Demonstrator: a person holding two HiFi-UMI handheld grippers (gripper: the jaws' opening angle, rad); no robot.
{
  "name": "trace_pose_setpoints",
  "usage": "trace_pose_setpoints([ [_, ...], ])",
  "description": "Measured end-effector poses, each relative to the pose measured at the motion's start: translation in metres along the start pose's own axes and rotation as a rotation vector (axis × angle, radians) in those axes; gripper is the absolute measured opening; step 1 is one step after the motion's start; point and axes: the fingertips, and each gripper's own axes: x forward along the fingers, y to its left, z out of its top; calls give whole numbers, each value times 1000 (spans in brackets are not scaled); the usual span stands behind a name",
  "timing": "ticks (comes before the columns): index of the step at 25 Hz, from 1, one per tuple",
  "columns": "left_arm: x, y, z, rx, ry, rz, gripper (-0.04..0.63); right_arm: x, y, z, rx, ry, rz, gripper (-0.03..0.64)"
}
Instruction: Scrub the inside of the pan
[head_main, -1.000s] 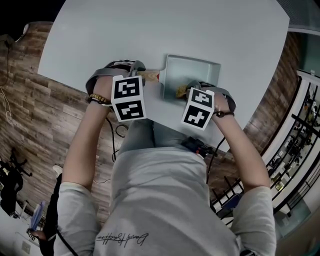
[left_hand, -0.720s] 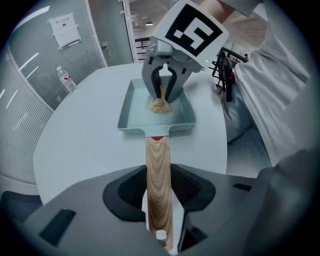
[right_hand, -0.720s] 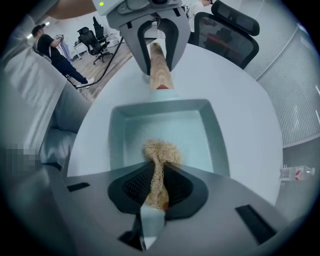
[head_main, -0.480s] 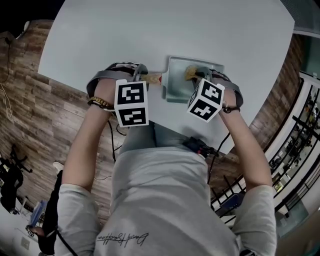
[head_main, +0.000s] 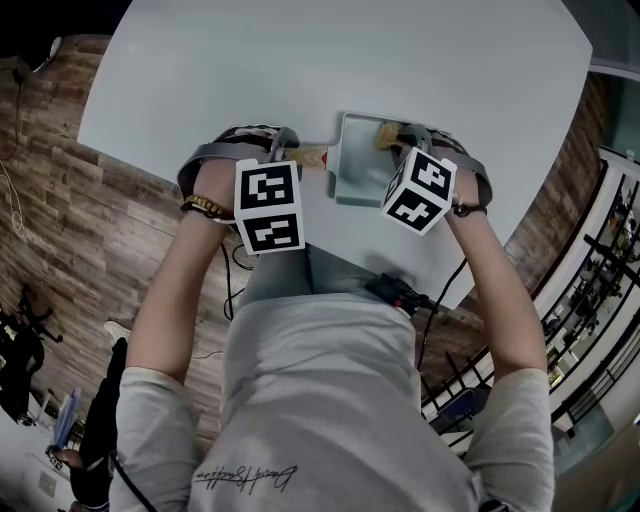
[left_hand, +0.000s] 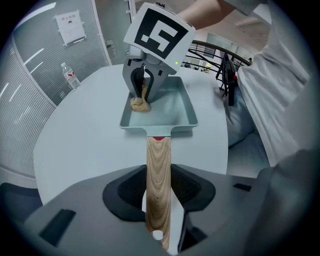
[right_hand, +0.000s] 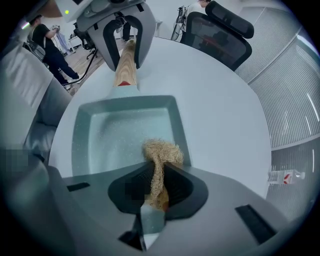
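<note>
Right hand-held gripper shifted toward head-view top, clamping scrubber inside pan.
Left hand-held gripper clamped the wooden handle.

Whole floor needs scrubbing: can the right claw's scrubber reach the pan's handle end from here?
Probably yes: bare pan floor lies between scrubber and handle; the left claw grips outside the pan.
</note>
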Motion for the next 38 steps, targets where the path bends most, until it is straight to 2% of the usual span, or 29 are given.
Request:
trace_pose_setpoints([
  [8,0,2,-2,-12,6,0,155,-5,28,-4,-20,10,31,69],
  [23,2,3,-3,-7,15,-5,155,-16,87,-17,-70,77,273,69],
  [27,1,2,-3,13,15,-6,155,-18,90,-16,-72,79,303,67],
  [30,1,1,-4,43,22,-7,155,-16,84,-15,-47,61,251,69],
  [35,1,1,-4,70,35,-7,154,-7,46,-14,-55,42,52,71],
  [38,0,0,-4,72,37,-7,154,-3,25,-14,-43,44,7,72],
])
